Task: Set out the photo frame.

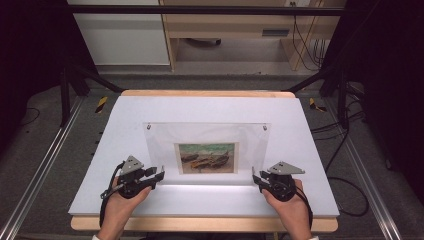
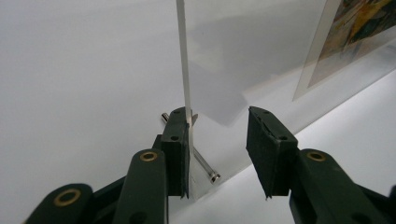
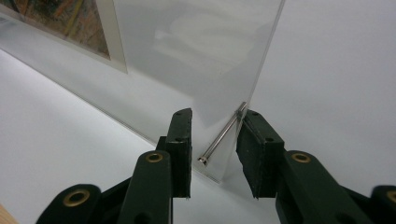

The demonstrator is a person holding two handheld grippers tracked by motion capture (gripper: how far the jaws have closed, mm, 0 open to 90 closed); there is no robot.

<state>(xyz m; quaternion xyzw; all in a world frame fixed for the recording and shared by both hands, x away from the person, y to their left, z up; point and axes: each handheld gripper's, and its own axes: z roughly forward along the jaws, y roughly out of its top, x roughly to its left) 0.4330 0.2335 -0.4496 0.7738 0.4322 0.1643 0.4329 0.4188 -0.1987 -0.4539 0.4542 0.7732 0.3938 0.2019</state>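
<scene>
Nearest the person's edge of the table [image 1: 100, 200], the two hands rest on the white surface, each with a gripper aimed at one lower corner of the clear acrylic frame [image 1: 207, 131], which stands upright with its long axis parallel to the near and far edges, about midway between them. The left gripper [image 1: 156, 175] sits at the frame's lower left corner and the right gripper [image 1: 256, 178] at its lower right corner, so each hand is as near to its own end as the other is. In the left gripper view the frame's edge [image 2: 183, 56] rises just against the inner face of the left-hand jaw, while the other jaw stands well clear, so that claw is apart and not clamped. In the right gripper view the corner of the sheet [image 3: 224, 93] lies between the jaws with a gap showing to the left-hand pad; I cannot tell whether the right-hand pad touches it, so this claw too reads as apart. At each corner a small metal standoff pin [image 2: 205, 168] [image 3: 222, 136] pokes through the sheet, right where the pads would close, and is the thing most likely to get in the way. Beyond the jaws, the printed picture [image 1: 206, 158] of boats sits low in the middle of the frame, and two more pins [image 1: 149, 127] mark its upper corners. Past the table's far edge lie grey floor and light wooden furniture [image 1: 225, 30].
</scene>
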